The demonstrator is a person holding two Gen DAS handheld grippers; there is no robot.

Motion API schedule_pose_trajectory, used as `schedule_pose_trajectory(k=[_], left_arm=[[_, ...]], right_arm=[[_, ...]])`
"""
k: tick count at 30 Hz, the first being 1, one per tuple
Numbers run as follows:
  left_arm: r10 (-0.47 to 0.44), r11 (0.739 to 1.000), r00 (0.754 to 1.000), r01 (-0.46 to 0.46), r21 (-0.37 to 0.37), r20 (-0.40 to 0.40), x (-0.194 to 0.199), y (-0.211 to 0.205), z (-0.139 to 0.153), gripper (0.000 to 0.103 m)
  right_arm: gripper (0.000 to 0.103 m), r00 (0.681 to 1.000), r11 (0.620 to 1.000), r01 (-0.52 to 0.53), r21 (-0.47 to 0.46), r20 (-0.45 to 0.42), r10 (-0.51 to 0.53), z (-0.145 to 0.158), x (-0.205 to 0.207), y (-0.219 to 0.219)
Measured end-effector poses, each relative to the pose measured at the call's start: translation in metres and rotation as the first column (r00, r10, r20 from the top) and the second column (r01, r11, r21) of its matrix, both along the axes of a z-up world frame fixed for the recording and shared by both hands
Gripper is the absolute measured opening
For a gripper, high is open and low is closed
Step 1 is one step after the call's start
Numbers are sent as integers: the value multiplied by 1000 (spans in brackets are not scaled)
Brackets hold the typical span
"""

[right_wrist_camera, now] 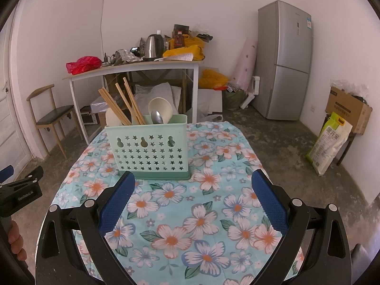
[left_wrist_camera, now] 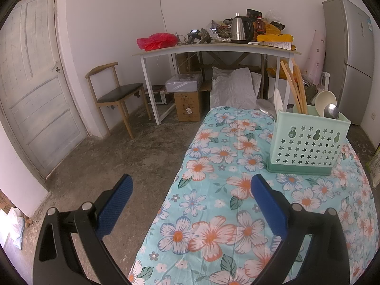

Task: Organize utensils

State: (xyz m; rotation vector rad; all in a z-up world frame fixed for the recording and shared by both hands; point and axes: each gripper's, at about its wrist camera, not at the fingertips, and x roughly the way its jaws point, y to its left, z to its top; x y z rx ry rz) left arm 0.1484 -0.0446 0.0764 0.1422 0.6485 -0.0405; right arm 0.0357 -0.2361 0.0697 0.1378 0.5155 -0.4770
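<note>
A mint-green perforated utensil holder [right_wrist_camera: 149, 150] [left_wrist_camera: 308, 142] stands on the floral tablecloth [right_wrist_camera: 201, 213] [left_wrist_camera: 213, 213]. Wooden chopsticks [right_wrist_camera: 123, 104] [left_wrist_camera: 294, 85], a cream ladle [right_wrist_camera: 160, 108] [left_wrist_camera: 325, 99], a metal spoon [right_wrist_camera: 157, 117] [left_wrist_camera: 331, 111] and a white spoon [right_wrist_camera: 112, 117] [left_wrist_camera: 278, 99] stick out of it. My right gripper [right_wrist_camera: 191, 185] is open just in front of the holder, holding nothing. My left gripper [left_wrist_camera: 191, 187] is open over the table's left edge, left of the holder, and holds nothing. It also shows at the left edge of the right wrist view [right_wrist_camera: 16, 190].
A white desk [right_wrist_camera: 133, 67] [left_wrist_camera: 213, 47] cluttered with a kettle and bags stands beyond the table, boxes beneath it. A wooden chair [left_wrist_camera: 116, 92] and a door [left_wrist_camera: 35, 83] are at left. A grey fridge [right_wrist_camera: 285, 59], a cardboard box [right_wrist_camera: 346, 109] and a rice sack [right_wrist_camera: 330, 142] are at right.
</note>
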Motion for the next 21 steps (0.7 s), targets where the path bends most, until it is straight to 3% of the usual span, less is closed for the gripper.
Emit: schedule_pose_trajectory(k=[21], left_arm=[[0, 1000, 1000, 0, 0, -1, 1, 1, 0, 97]], right_arm=[[94, 1000, 1000, -8, -6, 1, 8, 1, 3, 1]])
